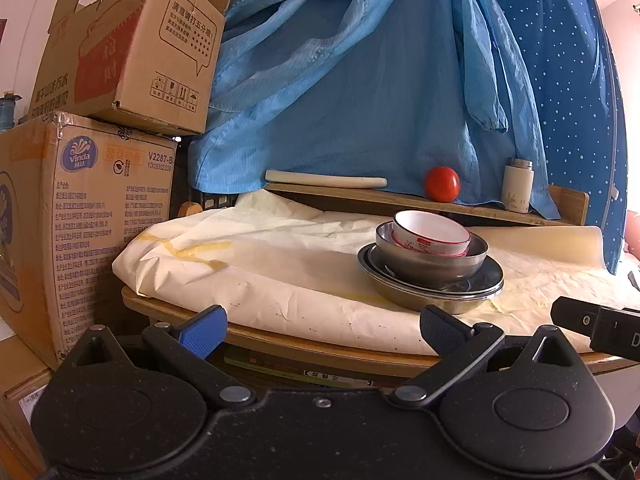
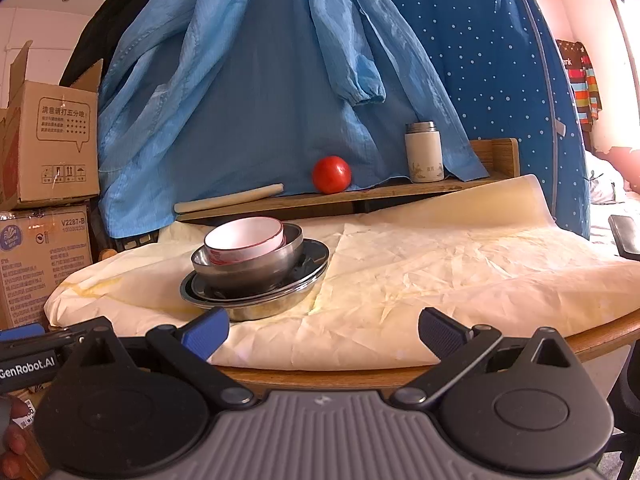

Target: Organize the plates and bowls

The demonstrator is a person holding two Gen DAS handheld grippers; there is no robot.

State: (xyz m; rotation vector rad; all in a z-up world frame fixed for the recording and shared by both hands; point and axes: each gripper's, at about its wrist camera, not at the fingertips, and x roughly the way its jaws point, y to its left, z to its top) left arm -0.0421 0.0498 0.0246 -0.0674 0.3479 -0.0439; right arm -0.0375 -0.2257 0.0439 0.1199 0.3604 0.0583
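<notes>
Your left gripper is spread wide with nothing between the blue pads, just hanging off the near edge of the worktop, not touching anything. Same deal with your right gripper: fully released, empty, parked at the rim. In the right wrist view you can catch the side of the other gripper with "GenRobot.AI" printed on it. A bit further in, on the crinkled cream paper, sits the whole stack: a white bowl with a red rim tilted inside a steel bowl, which sits on a steel plate over a deeper steel dish. There's red writing on the white bowl but it's too small to read. Behind that, a wooden shelf carries a rolling pin, a tomato and a white flask. Off to your left, a cardboard box reads "Vinda" and "V2287-B", with another Chinese-printed box stacked on top. Blue clothing hangs at the back.
</notes>
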